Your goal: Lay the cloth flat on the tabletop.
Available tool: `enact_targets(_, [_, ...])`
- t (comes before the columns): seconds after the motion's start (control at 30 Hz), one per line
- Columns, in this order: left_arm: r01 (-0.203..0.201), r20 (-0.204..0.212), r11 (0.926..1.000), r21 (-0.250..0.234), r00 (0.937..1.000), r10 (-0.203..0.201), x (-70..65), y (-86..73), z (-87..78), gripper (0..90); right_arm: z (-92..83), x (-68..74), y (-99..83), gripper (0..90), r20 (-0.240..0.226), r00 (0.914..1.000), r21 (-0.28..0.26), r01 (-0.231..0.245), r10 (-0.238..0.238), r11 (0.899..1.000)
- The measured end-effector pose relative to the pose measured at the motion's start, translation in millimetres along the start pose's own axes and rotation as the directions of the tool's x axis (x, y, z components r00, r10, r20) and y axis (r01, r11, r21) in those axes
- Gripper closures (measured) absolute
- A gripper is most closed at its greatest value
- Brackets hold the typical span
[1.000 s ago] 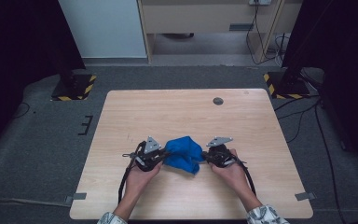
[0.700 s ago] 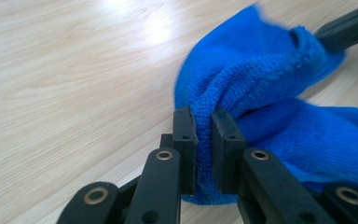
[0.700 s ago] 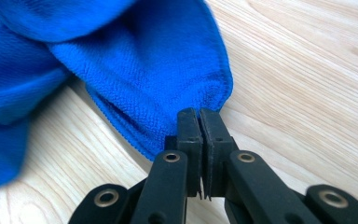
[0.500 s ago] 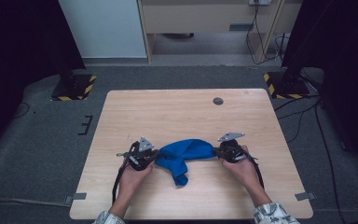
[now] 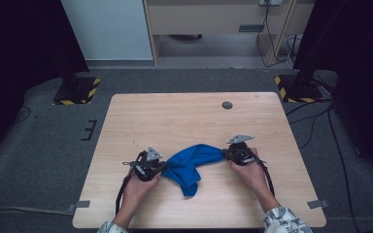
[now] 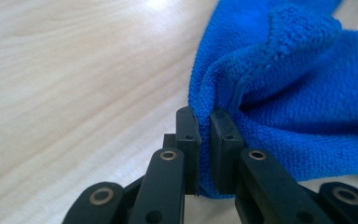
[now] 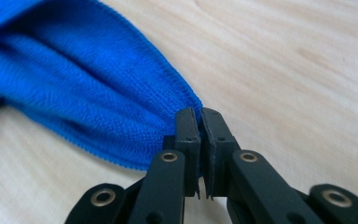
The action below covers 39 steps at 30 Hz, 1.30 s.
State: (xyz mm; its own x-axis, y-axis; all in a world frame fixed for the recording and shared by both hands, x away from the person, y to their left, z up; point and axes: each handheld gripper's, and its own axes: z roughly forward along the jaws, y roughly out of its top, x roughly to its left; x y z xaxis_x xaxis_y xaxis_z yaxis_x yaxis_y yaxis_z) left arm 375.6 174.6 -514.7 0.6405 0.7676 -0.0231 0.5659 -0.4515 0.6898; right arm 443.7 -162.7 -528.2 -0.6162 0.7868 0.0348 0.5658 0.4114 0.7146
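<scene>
Wooden table (image 5: pixel 175 116) on grey carpeted floor (image 5: pixel 39 160)

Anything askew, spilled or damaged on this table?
Nothing damaged or spilled. The blue cloth is bunched and twisted, one part drooping toward the near edge, pinched between the left gripper and right gripper.

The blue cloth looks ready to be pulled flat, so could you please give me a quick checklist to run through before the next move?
1. Left gripper pinches an edge of the blue cloth: ok, jaws shut on a fold.
2. Right gripper holds the opposite end: ok, shut on a corner.
3. Cloth spread flat between the grippers: not ok, it sags in a bunch with a flap toward the person.
4. Table free ahead of the cloth: ok, bare wood apart from a small round cap near the far edge.
5. Held points are matching corners: cannot tell.
</scene>
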Motion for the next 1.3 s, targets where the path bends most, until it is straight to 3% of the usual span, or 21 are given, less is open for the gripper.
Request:
enact_targets(0.1, [-0.005,-0.003,1.0,-0.003,1.0,0.005,-1.8,-1.5,-0.6,81.4,5.2,-1.3,3.5,83.7,0.006,0.9999,-0.014,-0.009,0.009,1.0])
enact_targets(0.13, [0.004,-0.007,0.9997,-0.025,1.0,-0.004,-1.1,-1.0,-1.3,74.2,8.0,-2.7,5.9,76.6,0.014,0.9998,-0.035,-0.015,0.015,0.999])
enact_targets(0.17, [0.004,-0.007,0.9997,-0.025,1.0,-0.004,-1.1,-1.0,-1.3,70.1,8.0,-2.7,5.9,76.6,0.014,0.9998,-0.035,-0.015,0.015,0.999])
enact_targets(0.23, [0.021,-0.004,0.9985,-0.05,0.9998,-0.022,0.7,0.3,-3.0,60.3,-1.9,-0.3,9.3,60.8,0.015,0.9988,-0.075,-0.046,0.047,0.996])
enact_targets(0.27, [0.031,-0.004,0.9976,-0.062,0.9995,-0.032,1.5,0.9,-4.0,60.3,-1.9,-0.3,9.3,60.8,0.015,0.9988,-0.075,-0.046,0.047,0.996])
enact_targets(0.33, [0.035,0.001,0.9949,-0.095,0.9994,-0.035,2.4,1.8,-8.0,52.2,-21.1,1.2,12.4,50.5,0.033,0.9961,-0.144,-0.076,0.082,0.987])
enact_targets(0.43, [0.032,0.01,0.9924,-0.118,0.9995,-0.031,2.3,2.6,-12.7,49.7,-32.6,-0.4,11.8,46.1,0.034,0.9931,-0.173,-0.104,0.112,0.979])
enact_targets(0.5, [0.041,0.017,0.9906,-0.131,0.9991,-0.039,2.1,2.8,-14.3,48.9,-33.7,-1.4,10.5,46.0,0.034,0.9923,-0.173,-0.111,0.119,0.979])
enact_targets(0.57, [0.056,0.041,0.9873,-0.149,0.9979,-0.05,1.6,3.0,-17.0,47.4,-31.8,-4.3,7.7,45.1,0.011,0.9871,-0.159,-0.156,0.159,0.975])
enact_targets(0.63, [0.044,0.034,0.9865,-0.158,0.9987,-0.039,0.4,4.8,-19.6,47.3,-29.3,-6.4,5.4,45.4,0.015,0.9844,-0.157,-0.171,0.175,0.973])
enact_targets(0.67, [0.042,0.032,0.9826,-0.181,0.9988,-0.037,0.6,7.2,-24.2,46.8,-26.6,-7.0,4.4,43.3,0.035,0.9812,-0.146,-0.183,0.19,0.972])
enact_targets(0.73, [0.049,0.037,0.9779,-0.204,0.9984,-0.042,1.5,9.2,-27.2,46.7,-24.1,-8.6,4.0,40.7,0.029,0.9803,-0.14,-0.19,0.195,0.972])
enact_targets(0.97, [0.041,0.043,0.9734,-0.225,0.9986,-0.032,-1.8,12.9,-28.9,44.3,-9.0,-6.9,4.1,28.1,0.003,0.9821,-0.103,-0.187,0.189,0.977])
enact_targets(1.17, [0.011,0.077,0.9642,-0.265,0.997,0.01,-13.0,21.7,-29.5,39.1,1.2,-5.1,1.5,35.1,-0.001,0.9831,-0.065,-0.183,0.183,0.981])
enact_targets(1.2, [0.003,0.082,0.9639,-0.266,0.9965,0.019,-15.5,24.2,-29.3,36.5,4.0,-4.9,0.1,42.8,0.001,0.9841,-0.044,-0.178,0.178,0.983])
enact_targets(1.27, [0.009,0.091,0.9618,-0.274,0.9958,0.016,-16.3,24.8,-29.1,33.8,5.0,-4.6,-0.5,47.3,0.001,0.9852,-0.046,-0.171,0.171,0.984])
enact_targets(1.3, [0.015,0.099,0.9603,-0.279,0.995,0.013,-17.1,25.2,-28.7,33.8,5.2,-3.9,-0.3,53.7,-0.002,0.9864,-0.046,-0.164,0.164,0.985])
